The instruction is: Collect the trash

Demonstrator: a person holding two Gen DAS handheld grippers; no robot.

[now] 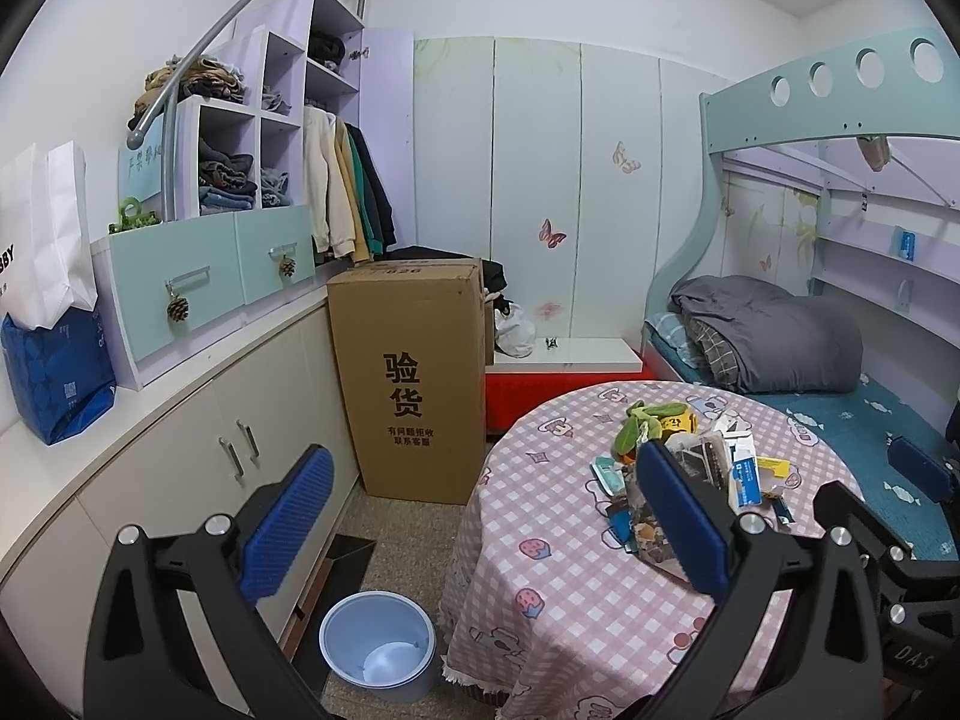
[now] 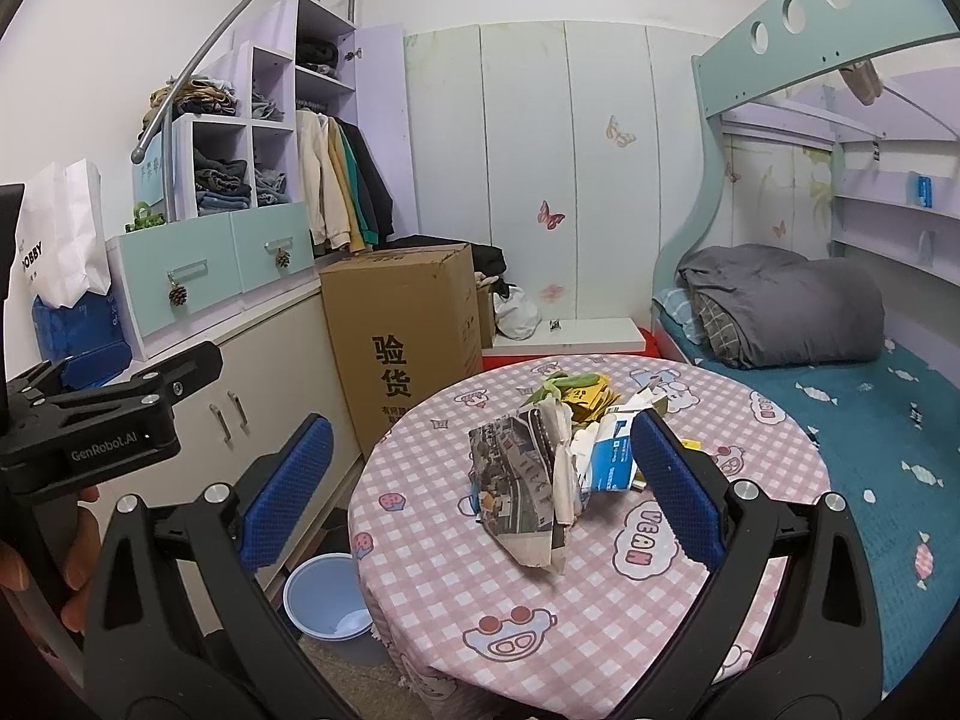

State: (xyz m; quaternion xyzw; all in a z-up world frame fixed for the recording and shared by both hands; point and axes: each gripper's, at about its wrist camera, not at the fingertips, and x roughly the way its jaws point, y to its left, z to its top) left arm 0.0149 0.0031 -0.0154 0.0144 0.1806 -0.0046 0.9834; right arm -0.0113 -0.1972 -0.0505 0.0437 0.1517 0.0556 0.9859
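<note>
A: Where do we stand with the trash?

B: It sits heaped near the middle of the round table [image 2: 600, 630], on the pink checked cloth. We see a folded newspaper [image 2: 528, 480], a torn blue-and-white carton [image 2: 612, 462] just beside it, and yellow wrappers [image 2: 591, 402] with green leaves [image 2: 564, 383] behind. Nothing is lifted yet.

A: And our claws?

B: Both spread wide, holding nothing. The right claw [image 2: 480, 483] hangs above the near edge of the table with the newspaper framed between its fingers. The left claw [image 1: 483, 519] is off to the side, its view taking in the table's left edge and the floor.

A: Why there, do we think?

B: We judge it is because the blue bin [image 1: 378, 648] stands on the floor just beside the table, open and seemingly almost empty, so the left side is near the drop point while the right faces the pile.

A: How does the newspaper lie?

B: It looks propped or tented. Its long axis runs from the heap toward us, with the pointed folded end nearest the right claw, tilted slightly rightward. We would probably close across its narrow width.
</note>
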